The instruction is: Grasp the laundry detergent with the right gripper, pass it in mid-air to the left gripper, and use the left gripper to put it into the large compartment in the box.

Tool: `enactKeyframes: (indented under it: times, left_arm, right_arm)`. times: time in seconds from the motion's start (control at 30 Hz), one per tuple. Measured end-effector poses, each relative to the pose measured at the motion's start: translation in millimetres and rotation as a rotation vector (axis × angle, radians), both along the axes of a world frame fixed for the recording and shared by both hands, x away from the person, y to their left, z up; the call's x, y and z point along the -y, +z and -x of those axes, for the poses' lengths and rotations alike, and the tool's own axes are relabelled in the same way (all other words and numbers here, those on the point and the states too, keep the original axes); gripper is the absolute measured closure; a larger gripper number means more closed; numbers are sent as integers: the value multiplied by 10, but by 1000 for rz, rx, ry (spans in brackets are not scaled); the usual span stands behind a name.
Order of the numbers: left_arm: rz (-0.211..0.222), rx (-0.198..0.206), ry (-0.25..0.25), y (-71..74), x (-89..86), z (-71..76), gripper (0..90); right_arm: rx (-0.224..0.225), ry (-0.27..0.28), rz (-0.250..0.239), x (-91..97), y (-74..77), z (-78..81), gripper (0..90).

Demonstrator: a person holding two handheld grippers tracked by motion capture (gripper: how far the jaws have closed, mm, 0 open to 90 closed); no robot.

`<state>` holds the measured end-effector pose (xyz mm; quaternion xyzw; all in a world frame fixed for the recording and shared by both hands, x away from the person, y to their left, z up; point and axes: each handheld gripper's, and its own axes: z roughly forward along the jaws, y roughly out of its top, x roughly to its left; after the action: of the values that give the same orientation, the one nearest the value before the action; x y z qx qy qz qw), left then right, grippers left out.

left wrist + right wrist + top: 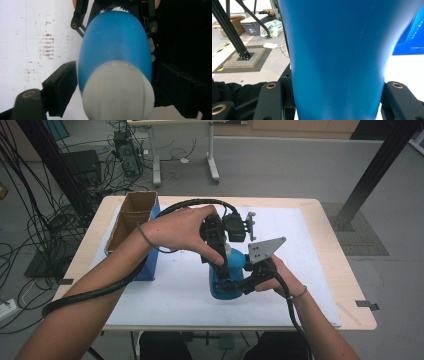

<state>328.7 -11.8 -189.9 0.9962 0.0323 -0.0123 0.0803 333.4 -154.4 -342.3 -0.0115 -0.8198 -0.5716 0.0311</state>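
1. Blue bottle (226,279) stands upright on the white mat (165,290), near the table's middle, between my two grippers. Its pale cap (117,92) is on top.

2. Step in hand, as I judge it: uncapping. One gripper steadies the body while the other takes the cap.

3. Right gripper (239,281) comes in low from the side. In the right gripper view its jaws sit on either side of the bottle's body (337,62), pressed close to the plastic. I read this as closed on the bottle, jaws about as wide as the body.

4. Left gripper (220,264) points down from above. In the left gripper view the cap sits between the two black jaws; the jaws stand wide, roughly cap-width. The left pad (61,85) looks at or just off the bottle's shoulder; the right side is in shadow. I cannot tell whether they clamp it or merely bracket it.

5. Next move, judged: seat the left jaws squarely on the cap, close firmly, then twist while the right holds the body against turning.

6. Risk: a smooth, rounded bottle may slip or rotate in the right jaws if the cap is tight.

7. Cardboard box (131,220) stands at the table's left, well apart from the work.
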Motion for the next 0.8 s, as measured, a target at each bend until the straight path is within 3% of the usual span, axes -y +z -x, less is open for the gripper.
enactKeyframes:
  times: [0.8]
  left_arm:
    - [0, -11, -9, 9, 1, -19, 328]
  right_arm:
    - [10, 2, 2, -6, 28, 15, 434]
